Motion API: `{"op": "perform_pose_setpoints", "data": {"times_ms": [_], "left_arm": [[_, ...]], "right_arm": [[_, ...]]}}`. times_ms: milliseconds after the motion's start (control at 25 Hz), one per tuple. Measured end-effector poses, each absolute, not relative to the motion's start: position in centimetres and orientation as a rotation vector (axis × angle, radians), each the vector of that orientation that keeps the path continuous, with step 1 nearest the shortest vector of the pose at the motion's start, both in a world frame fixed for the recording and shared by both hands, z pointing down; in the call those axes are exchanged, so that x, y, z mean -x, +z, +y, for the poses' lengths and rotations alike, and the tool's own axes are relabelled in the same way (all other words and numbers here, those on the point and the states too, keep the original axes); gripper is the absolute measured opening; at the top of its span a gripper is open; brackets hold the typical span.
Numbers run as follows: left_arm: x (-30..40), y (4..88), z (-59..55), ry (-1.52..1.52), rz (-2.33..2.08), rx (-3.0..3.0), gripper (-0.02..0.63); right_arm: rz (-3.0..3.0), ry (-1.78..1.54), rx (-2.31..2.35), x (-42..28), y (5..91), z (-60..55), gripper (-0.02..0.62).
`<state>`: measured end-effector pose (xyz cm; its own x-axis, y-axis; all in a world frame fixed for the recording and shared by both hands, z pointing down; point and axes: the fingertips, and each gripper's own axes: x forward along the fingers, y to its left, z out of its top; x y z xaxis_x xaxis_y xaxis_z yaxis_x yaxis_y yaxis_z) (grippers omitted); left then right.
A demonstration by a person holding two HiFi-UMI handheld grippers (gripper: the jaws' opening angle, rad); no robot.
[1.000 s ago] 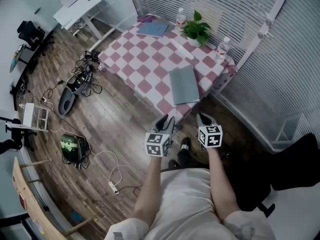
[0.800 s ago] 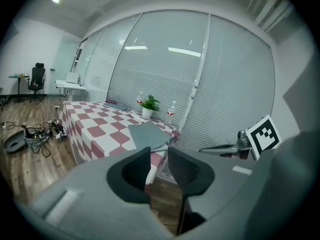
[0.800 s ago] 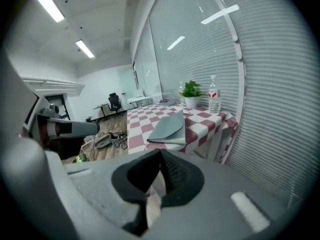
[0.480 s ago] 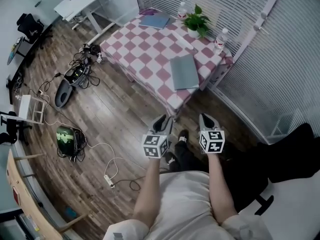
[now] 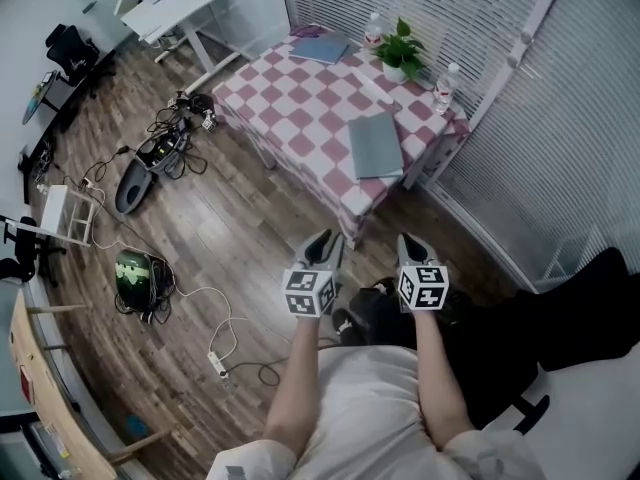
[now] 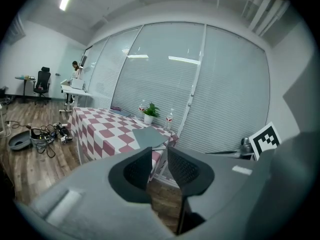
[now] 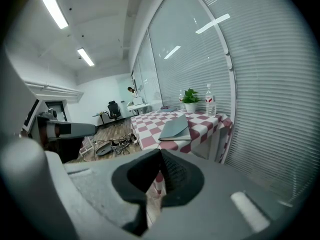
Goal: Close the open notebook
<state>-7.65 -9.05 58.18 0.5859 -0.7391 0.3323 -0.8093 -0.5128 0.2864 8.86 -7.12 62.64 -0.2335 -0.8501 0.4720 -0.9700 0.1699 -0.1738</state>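
You're standing on a wooden floor (image 5: 250, 238), with a wall of closed blinds (image 5: 560, 118) running from 12 o'clock round to 3 o'clock in the head view. The counter (image 5: 300, 108), under a pink-and-white checked cloth, stands at 12 o'clock from your hands, well apart from them, its right-hand corner close to the blinds. A black chair (image 5: 590, 308) sits at your 3 o'clock. A white desk (image 5: 175, 8) stands far off at 10 o'clock, and a tangle of cables (image 5: 165, 148) lies on the floor just left of the counter.

Both grippers are out in front of your chest, side by side over the floor, pointing towards the counter and short of its near edge. The left gripper (image 5: 320, 243) has its jaws released: its own view (image 6: 159, 156) shows a clear gap between them with nothing in it. The right gripper (image 5: 412, 243) has its jaws clenched: in its own view (image 7: 161, 159) the tips meet, with nothing caught between.

The grey notebook (image 5: 375, 146) lies flat on the counter towards its 5 o'clock corner, near the edge facing you, cover down and closed as far as the views show. It also shows above the jaws in the left gripper view (image 6: 149, 136) and the right gripper view (image 7: 175, 129). Neither gripper touches it.

A blue book (image 5: 322, 48) lies at the counter's far 11 o'clock end. A potted plant (image 5: 400, 50) stands at 12 o'clock from the notebook. One water bottle (image 5: 447, 86) is at the notebook's 1 o'clock, and another (image 5: 374, 30) stands just left of the plant.
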Motion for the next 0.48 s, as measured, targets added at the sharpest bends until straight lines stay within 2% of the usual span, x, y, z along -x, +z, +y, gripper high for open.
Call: {"op": "perform_pose_setpoints", "data": {"times_ms": [360, 480], "left_arm": [[7.9, 57.4, -8.9, 0.207, -1.245, -2.425, 0.017], [7.6, 57.4, -8.9, 0.197, -1.226, -2.426, 0.008]], "right_arm": [[-2.197, 0.611, -1.745, -8.2, 61.4, -7.3, 0.002], [-2.198, 0.607, -1.751, -8.2, 61.3, -7.4, 0.002]]}}
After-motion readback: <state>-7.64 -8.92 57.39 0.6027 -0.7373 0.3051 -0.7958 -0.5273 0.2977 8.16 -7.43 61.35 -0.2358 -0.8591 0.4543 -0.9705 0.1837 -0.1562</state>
